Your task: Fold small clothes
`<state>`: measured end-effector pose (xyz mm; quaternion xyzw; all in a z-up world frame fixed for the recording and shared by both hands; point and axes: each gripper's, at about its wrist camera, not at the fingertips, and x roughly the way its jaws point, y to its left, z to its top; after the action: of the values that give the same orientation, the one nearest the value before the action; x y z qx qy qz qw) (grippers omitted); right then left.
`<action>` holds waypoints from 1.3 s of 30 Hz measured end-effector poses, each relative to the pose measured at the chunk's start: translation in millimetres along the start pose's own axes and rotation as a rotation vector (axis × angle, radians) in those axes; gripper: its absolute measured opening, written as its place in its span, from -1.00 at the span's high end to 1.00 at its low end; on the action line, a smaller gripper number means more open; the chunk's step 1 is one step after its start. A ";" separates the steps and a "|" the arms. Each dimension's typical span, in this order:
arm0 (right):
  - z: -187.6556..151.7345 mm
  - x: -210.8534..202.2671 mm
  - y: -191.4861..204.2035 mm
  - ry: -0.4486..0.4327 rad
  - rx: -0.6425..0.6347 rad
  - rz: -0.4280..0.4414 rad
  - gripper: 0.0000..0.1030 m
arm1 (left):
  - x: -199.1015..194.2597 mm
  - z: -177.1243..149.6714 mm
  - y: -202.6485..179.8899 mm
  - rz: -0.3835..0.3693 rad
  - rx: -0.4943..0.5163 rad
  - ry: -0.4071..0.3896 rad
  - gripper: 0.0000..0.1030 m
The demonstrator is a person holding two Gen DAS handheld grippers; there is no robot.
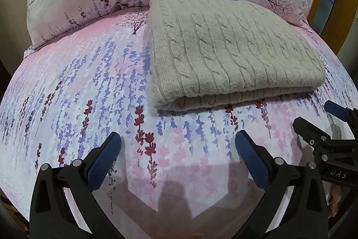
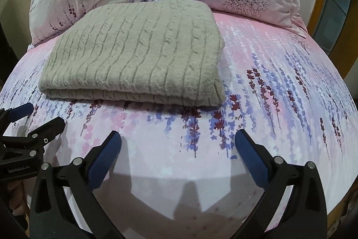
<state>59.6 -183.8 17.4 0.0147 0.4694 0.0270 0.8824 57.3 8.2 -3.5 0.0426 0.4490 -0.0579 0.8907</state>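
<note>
Lying folded near the bed's (image 1: 73,86) pillow end, the grey sweater (image 1: 226,46) looked done, w/ left gripper (image 1: 178,149) & right gripper (image 2: 178,149) both spread wide, holding nothing, so maybe just pat edges flat.

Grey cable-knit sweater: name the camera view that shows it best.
The right wrist view. The folded sweater lies nearer the middle there, its whole outline and stacked front edge visible. The left wrist view also shows it whole, but pushed right of centre.
</note>
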 end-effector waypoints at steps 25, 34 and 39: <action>-0.8 -2.0 -0.1 -0.013 0.004 -0.005 -0.97 | -0.5 -1.5 -0.9 0.009 -0.006 -0.017 -0.97; -0.4 -2.1 -0.7 -0.014 0.005 -0.007 -0.97 | -0.6 -1.5 -1.0 0.009 -0.007 -0.017 -0.97; -0.7 -2.0 -0.5 -0.014 0.005 -0.007 -0.97 | -0.5 -1.6 -0.9 0.009 -0.007 -0.017 -0.97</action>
<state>58.0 -184.4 18.6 0.0156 0.4634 0.0226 0.8857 55.6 7.5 -4.0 0.0411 0.4414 -0.0527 0.8948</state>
